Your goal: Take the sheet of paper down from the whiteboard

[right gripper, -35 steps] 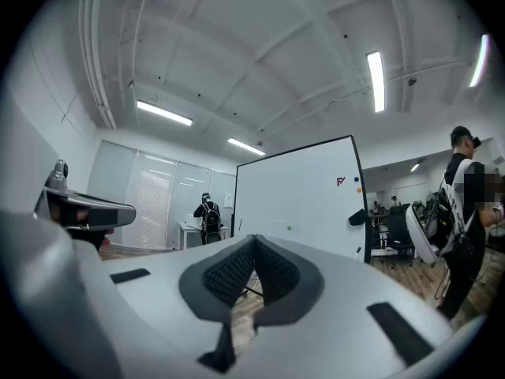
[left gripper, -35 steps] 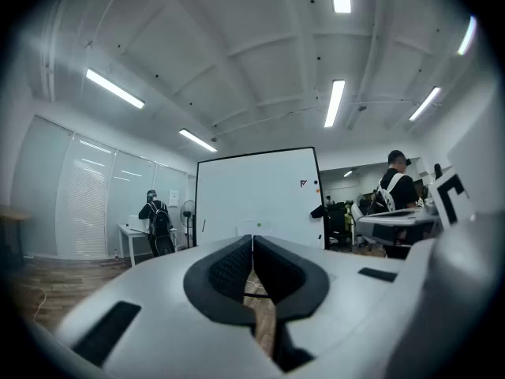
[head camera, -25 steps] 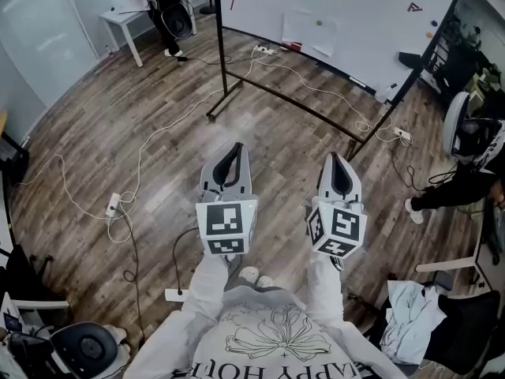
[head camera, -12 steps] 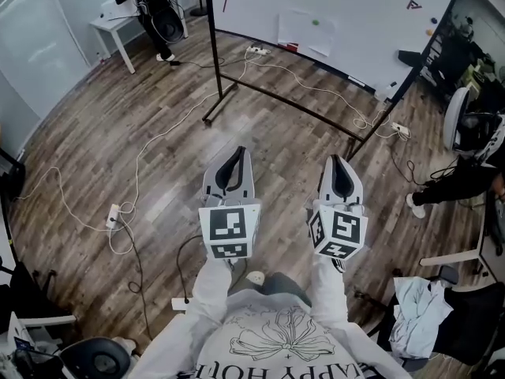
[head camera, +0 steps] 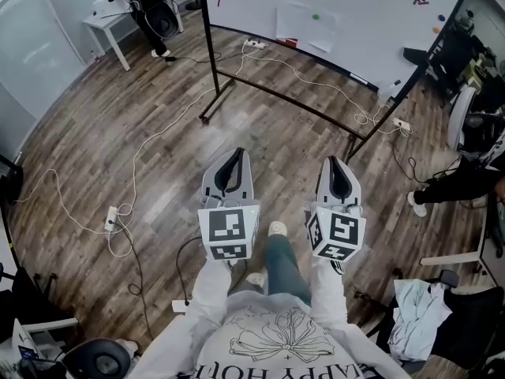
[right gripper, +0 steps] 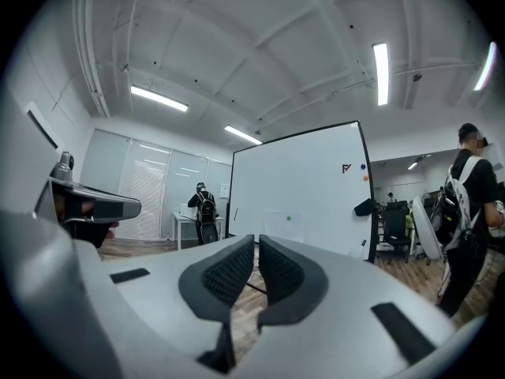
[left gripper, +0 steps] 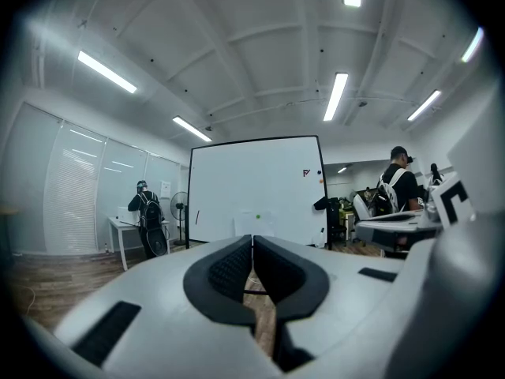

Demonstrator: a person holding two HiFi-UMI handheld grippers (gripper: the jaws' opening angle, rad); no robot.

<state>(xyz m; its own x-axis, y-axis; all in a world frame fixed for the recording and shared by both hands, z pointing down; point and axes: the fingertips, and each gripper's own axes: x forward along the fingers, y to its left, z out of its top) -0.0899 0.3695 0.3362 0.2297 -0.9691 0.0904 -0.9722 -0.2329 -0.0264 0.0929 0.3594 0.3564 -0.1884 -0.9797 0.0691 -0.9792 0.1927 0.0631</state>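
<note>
1. The left gripper (head camera: 235, 155) sits in the lower centre of the head view and points level toward the far whiteboard (head camera: 371, 10). Its jaws are clenched together with nothing between them.
2. The right gripper (head camera: 334, 163) is just to the right of it and points the same way. It too is clenched tight and empty.
3. The sheet of paper (head camera: 306, 24) hangs on the whiteboard at the top centre of the frame, pinned by a green magnet (head camera: 316, 16). It is well apart from both grippers.
4. In the left gripper view the sheet shows low on the board, just above the closed jaw tips.
5. The whiteboard stands on a black frame (head camera: 209, 54) on the wooden floor (head camera: 118, 133), with white cables (head camera: 142, 152) trailing across the planks.
6. A person with a black backpack (head camera: 150, 6) stands by a white desk (head camera: 106, 18) in the upper left.
7. Another person in dark clothes (head camera: 465, 184) is at the right edge.
8. The wearer's leg and a light shoe (head camera: 277, 229) show between the two grippers.
</note>
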